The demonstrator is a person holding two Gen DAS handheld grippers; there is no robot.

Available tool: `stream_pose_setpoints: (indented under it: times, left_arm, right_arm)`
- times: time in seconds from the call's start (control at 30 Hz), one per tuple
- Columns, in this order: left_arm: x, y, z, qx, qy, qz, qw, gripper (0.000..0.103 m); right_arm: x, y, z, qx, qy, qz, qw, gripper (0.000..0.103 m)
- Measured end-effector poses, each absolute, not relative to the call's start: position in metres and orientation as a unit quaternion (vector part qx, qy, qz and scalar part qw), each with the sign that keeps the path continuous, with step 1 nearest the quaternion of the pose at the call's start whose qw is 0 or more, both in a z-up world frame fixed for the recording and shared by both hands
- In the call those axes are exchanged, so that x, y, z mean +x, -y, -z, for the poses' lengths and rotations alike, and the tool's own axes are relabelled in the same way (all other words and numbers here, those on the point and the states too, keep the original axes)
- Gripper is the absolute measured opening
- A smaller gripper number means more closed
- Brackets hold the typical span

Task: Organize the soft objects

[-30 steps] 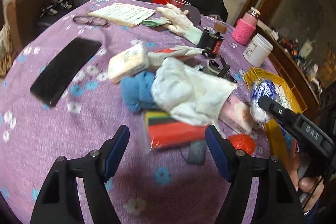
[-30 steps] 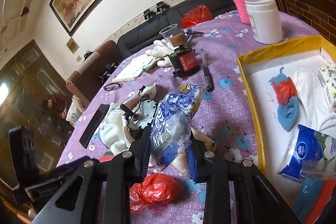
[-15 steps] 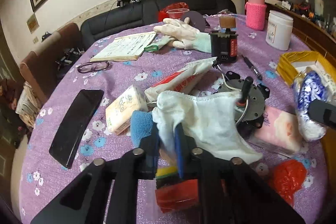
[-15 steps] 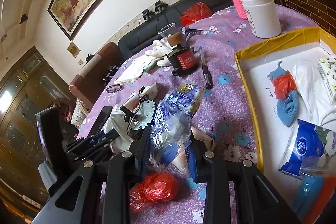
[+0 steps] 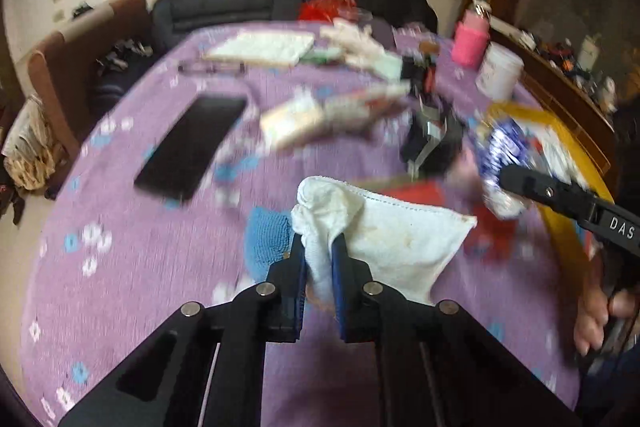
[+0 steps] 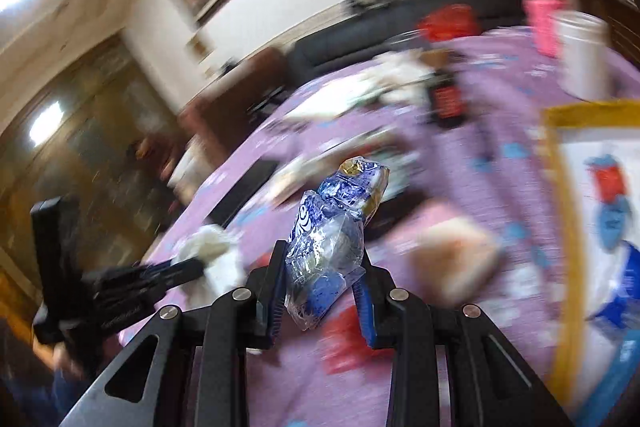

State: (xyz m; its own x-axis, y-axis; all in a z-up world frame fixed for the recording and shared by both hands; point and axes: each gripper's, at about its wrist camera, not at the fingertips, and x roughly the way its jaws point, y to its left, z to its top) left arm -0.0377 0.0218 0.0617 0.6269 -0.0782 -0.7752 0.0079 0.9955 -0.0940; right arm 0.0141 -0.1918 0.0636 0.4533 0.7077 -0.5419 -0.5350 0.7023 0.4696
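Purple flowered cloth covers the round table [image 5: 168,259], and both views are smeared by motion blur. At 12 o'clock beyond it stands a black sofa [image 5: 248,7] against a pale wall.

In the left wrist view, the left gripper [image 5: 319,267] is closed on a white cloth [image 5: 384,227]; a fold of it is pinched between the two fingers while the rest drapes toward 3 o'clock, off the tabletop. Just beside the cloth at 9 o'clock lies a blue knitted piece [image 5: 266,235]. A black phone [image 5: 192,147] rests flat toward 10 o'clock, and a notebook [image 5: 264,47] lies farther back near 12 o'clock. A pink bottle [image 5: 470,39] and a white jar [image 5: 500,71] stand near each other toward 1 o'clock.

In the right wrist view, the right gripper [image 6: 322,291] clamps a crumpled blue-and-white plastic packet [image 6: 332,227], which sticks up between the fingers, clear of the table. At 3 o'clock sits a yellow-rimmed box [image 6: 570,211], its white floor holding blue and red soft items [image 6: 608,199]. A blurred red bag [image 6: 344,343] lies on the cloth just below the packet. The left gripper appears at 9 o'clock with the white cloth in its tip.
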Motion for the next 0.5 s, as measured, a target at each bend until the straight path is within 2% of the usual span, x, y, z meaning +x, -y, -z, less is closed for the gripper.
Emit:
stream_pose_setpoints:
  times: [0.13, 0.2, 0.23, 0.27, 0.33, 0.5]
  left_arm:
    - [-0.054, -0.026, -0.047, -0.007, -0.455, 0.018, 0.89, 0.014]
    - [-0.06, -0.022, -0.044, 0.009, -0.456, 0.018, 0.89, 0.023]
    - [-0.063, -0.02, -0.044, 0.015, -0.454, 0.018, 0.891, 0.04]
    - [-0.065, -0.018, -0.045, 0.02, -0.453, 0.017, 0.891, 0.068]
    - [-0.073, -0.014, -0.05, 0.03, -0.436, 0.021, 0.899, 0.084]
    - [-0.078, -0.002, -0.051, 0.048, -0.426, 0.037, 0.903, 0.084]
  right_arm:
    - [-0.002, 0.154, -0.049, 0.038, -0.405, -0.41, 0.816, 0.033]
    - [-0.004, 0.142, -0.037, 0.021, -0.432, -0.422, 0.797, 0.033]
    - [-0.005, 0.138, -0.033, 0.012, -0.438, -0.424, 0.793, 0.033]
    - [-0.006, 0.135, -0.03, 0.006, -0.44, -0.422, 0.792, 0.033]
    - [-0.006, 0.131, -0.026, -0.002, -0.445, -0.422, 0.79, 0.033]
    - [-0.003, 0.132, -0.02, -0.002, -0.453, -0.412, 0.791, 0.033]
